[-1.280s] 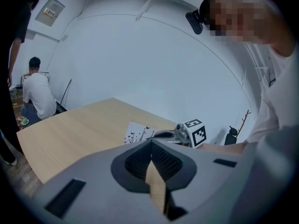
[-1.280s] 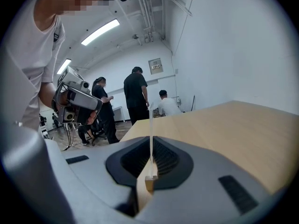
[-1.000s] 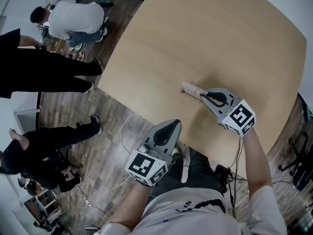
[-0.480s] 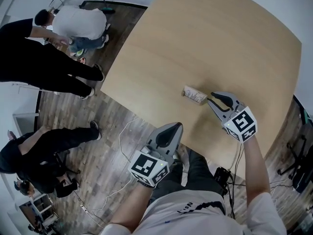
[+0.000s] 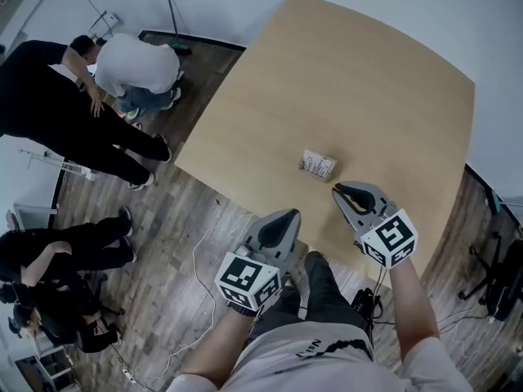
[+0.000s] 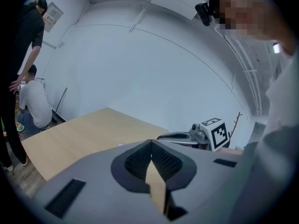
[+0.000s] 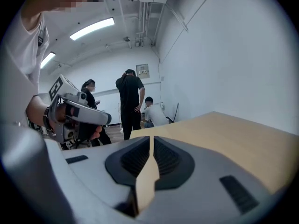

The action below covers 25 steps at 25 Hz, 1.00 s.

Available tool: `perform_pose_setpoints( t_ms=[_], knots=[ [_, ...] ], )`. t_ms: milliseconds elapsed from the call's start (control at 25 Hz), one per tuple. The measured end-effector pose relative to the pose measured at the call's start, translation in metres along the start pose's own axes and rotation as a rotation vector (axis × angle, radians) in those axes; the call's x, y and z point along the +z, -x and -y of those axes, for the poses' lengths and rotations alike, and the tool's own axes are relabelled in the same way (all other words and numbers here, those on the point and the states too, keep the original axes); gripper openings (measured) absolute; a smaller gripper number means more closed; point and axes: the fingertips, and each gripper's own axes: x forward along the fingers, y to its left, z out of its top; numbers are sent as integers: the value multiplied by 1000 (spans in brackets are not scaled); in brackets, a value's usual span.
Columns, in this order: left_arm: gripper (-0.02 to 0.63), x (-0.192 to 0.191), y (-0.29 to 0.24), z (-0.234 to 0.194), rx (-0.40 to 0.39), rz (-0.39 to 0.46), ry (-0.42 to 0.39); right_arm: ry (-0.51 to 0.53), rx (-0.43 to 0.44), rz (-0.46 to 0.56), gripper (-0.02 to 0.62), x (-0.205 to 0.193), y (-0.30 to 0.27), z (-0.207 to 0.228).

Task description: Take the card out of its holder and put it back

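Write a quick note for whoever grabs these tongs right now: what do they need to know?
Left tongs: shut, empty, near the edge of the table.
Right tongs: shut, empty, over the table, short of the card holder.
Card holder: lying on the table, touched by neither; whether the card is inside is too small to tell.
Done: unclear. Left: probably pull the card out, then slide it back.
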Motion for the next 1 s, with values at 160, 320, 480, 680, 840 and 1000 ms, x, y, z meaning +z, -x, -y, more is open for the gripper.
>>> perform_pose_setpoints(
  t_ms=[160,320,480,680,840,1000],
  knots=[
    [12,12,20,11,-9,12,-23,1,-8,58,25,35,13,-37],
    [12,26,44,26,-35,46,-39,-1,-7,100,16,60,27,-77],
    [12,41,67,34,-46,90,-64,13,-8,144,15,84,35,-111],
    [12,55,95,42,-49,135,-85,16,-11,178,15,104,40,-150],
    [12,66,118,45,-49,167,-108,32,-18,194,14,117,43,-174],
    [12,73,134,43,-47,195,-119,40,-28,213,14,126,44,-185]
  ],
)
